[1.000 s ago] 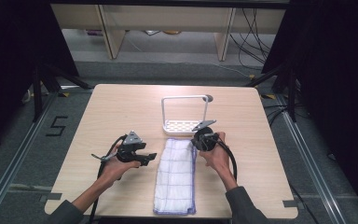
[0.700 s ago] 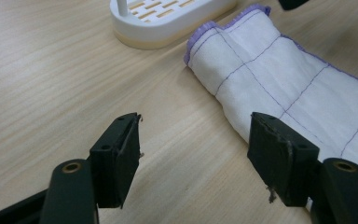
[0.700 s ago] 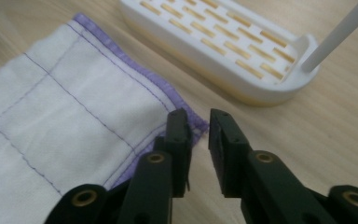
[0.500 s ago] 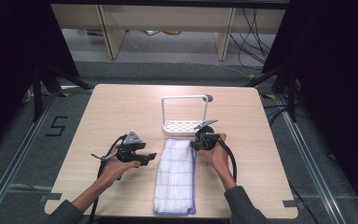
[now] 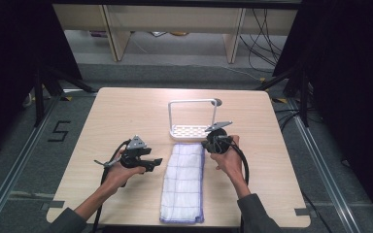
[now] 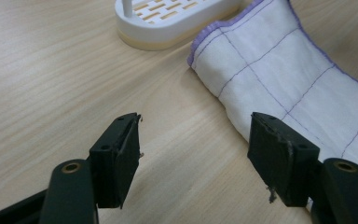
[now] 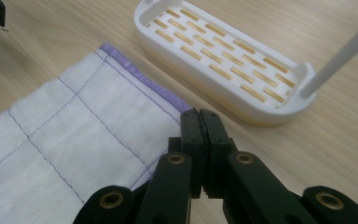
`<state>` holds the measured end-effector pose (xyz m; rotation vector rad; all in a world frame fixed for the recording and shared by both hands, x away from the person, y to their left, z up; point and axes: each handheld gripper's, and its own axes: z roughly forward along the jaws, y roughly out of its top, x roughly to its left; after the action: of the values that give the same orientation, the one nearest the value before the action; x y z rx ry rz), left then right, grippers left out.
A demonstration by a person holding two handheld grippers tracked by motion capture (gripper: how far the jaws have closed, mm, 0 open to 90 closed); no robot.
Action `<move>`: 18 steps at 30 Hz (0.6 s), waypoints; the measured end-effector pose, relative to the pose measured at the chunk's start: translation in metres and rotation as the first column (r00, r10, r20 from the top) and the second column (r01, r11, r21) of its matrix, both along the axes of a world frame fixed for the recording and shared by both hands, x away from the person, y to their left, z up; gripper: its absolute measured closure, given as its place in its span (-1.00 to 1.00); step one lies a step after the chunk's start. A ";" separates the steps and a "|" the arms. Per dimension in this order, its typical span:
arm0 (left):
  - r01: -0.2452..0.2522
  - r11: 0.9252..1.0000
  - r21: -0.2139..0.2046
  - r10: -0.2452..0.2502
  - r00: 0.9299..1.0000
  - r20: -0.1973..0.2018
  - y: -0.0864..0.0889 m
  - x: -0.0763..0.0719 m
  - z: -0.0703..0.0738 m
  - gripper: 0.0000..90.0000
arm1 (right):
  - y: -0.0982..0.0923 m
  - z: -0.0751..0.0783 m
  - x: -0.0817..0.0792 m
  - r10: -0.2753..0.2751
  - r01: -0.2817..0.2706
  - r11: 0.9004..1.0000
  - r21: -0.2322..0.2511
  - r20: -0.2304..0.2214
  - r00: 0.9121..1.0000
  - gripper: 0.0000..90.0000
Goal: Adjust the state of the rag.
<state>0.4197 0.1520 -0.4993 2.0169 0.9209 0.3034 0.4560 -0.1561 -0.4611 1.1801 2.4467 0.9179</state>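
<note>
Beside the cloth, right gripper apparently closed on nothing.

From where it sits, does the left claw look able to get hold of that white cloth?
Probably yes. The left claw is open, low over the table beside the cloth, and only bare wood lies between them. The cloth's near edge already sits by one jaw.

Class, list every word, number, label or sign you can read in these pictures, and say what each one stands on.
"5": black mark on the grey floor left of the table, in the high view.
No text on the cloth, the white rack or the table.
No lettering on the left claw or the right claw.
</note>
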 end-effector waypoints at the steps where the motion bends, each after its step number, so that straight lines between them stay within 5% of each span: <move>1: -0.003 1.000 -0.002 0.003 1.000 0.000 0.000 0.000 0.000 -0.26 | -0.001 -0.001 0.000 -0.012 0.012 1.000 -0.003 -0.005 1.000 1.00; 2: 0.008 1.000 0.022 -0.008 1.000 -0.003 0.001 0.000 0.000 -0.26 | -0.002 -0.006 0.002 -0.013 0.014 1.000 -0.015 0.010 1.000 1.00; 3: 0.011 1.000 0.020 -0.011 1.000 -0.010 0.001 0.000 0.000 -0.27 | -0.002 -0.009 0.003 -0.019 0.018 1.000 -0.025 -0.022 1.000 1.00; 7: -0.004 1.000 -0.001 0.004 1.000 -0.003 -0.002 0.000 -0.002 -0.27 | 0.003 -0.029 0.014 -0.003 0.001 0.995 -0.105 -0.018 1.000 1.00; 8: 0.014 1.000 0.026 -0.014 1.000 -0.006 0.000 0.001 -0.001 -0.28 | 0.005 -0.032 0.014 -0.019 0.016 0.993 -0.116 -0.029 0.999 1.00; 10: 0.004 1.000 0.022 -0.004 1.000 -0.007 0.000 0.002 -0.003 -0.29 | 0.008 -0.030 0.015 0.004 -0.006 0.989 -0.147 -0.018 1.000 0.99; 15: -0.007 1.000 0.009 0.008 1.000 -0.010 -0.001 0.007 -0.001 -0.29 | 0.006 -0.014 0.009 -0.008 0.010 0.990 -0.143 0.017 1.000 0.76; 18: -0.010 1.000 0.007 0.010 1.000 -0.006 -0.007 0.012 0.000 -0.30 | 0.006 -0.009 0.009 -0.014 0.017 0.996 -0.088 0.038 0.999 0.49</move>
<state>0.4319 0.1451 -0.4993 2.0208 0.9348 0.3066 0.4652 -0.1501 -0.4697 1.1405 2.4188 0.8114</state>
